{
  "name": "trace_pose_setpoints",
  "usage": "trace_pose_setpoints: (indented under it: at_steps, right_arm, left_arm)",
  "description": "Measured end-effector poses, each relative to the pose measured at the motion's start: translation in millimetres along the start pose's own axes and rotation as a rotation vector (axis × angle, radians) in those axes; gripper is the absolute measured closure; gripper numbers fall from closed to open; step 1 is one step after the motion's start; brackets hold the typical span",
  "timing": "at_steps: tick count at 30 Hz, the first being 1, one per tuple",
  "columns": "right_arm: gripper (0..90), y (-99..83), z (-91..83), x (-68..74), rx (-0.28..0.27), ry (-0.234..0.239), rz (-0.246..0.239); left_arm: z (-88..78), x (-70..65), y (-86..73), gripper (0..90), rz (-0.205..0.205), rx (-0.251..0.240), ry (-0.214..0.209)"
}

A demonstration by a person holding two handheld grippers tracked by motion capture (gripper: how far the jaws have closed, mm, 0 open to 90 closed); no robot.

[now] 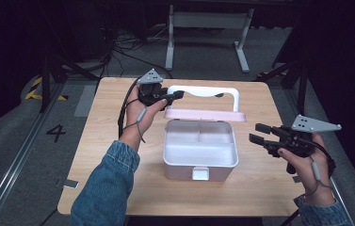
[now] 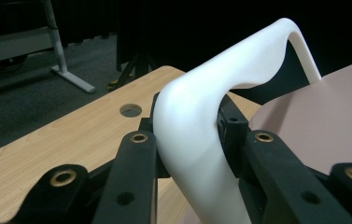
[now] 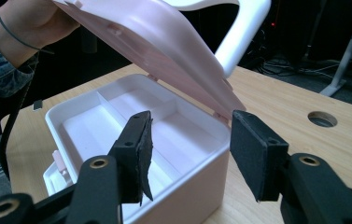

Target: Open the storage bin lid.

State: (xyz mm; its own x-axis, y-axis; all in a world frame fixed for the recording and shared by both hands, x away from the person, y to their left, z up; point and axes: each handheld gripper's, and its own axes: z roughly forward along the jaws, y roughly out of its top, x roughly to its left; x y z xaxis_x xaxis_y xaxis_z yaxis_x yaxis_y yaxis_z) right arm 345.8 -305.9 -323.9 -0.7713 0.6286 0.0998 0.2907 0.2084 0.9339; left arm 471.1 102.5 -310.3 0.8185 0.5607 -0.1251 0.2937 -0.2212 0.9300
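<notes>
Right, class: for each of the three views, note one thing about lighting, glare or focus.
High view: the table is lit evenly while the room around it falls dark. Left gripper view: the white handle, clamped between the jaws, looks soft and bright up close. Right gripper view: the near jaws are blurred, and the open box is sharper.
</notes>
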Motion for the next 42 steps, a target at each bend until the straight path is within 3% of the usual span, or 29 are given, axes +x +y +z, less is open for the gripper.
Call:
trace_pose_setpoints:
  at_steps: [8, 13, 21, 27, 33, 35, 42]
  right_arm:
    - [50.0, 14.0, 17.1, 0.8, -0.017, -0.011, -0.047]
    - [52.5, 20.2, 27.1, 2.2, -0.04, 0.008, -0.057]
    - [60.1, 23.5, 29.1, 1.1, -0.051, 0.006, -0.058]
    - [61.6, 23.5, 28.2, 0.6, -0.053, 0.005, -0.055]
    - [62.0, 23.6, 28.1, 0.2, -0.046, 0.005, -0.054]
    - [62.2, 23.4, 28.6, 0.4, -0.045, 0.005, -0.056]
    - [63.1, 23.6, 28.5, 0.5, -0.051, 0.007, -0.053]
  left_arm:
    - [0.1, -1.9, -1.0, 73.4, -0.004, -0.005, 0.008]
    - [-0.9, -3.4, -2.1, 73.6, 0.003, -0.009, 0.012]
    - [-1.2, -5.1, -2.4, 72.4, 0.01, -0.006, 0.013]
    - [-1.3, -8.3, -2.3, 67.1, 0.017, 0.001, 0.013]
    - [-4.4, -12.6, -2.1, 55.9, 0.026, 0.023, 0.024]
    - [-8.9, -12.1, -2.3, 48.9, 0.02, 0.008, 0.051]
    - [-24.2, -7.7, -3.0, 45.1, 0.018, 0.003, 0.072]
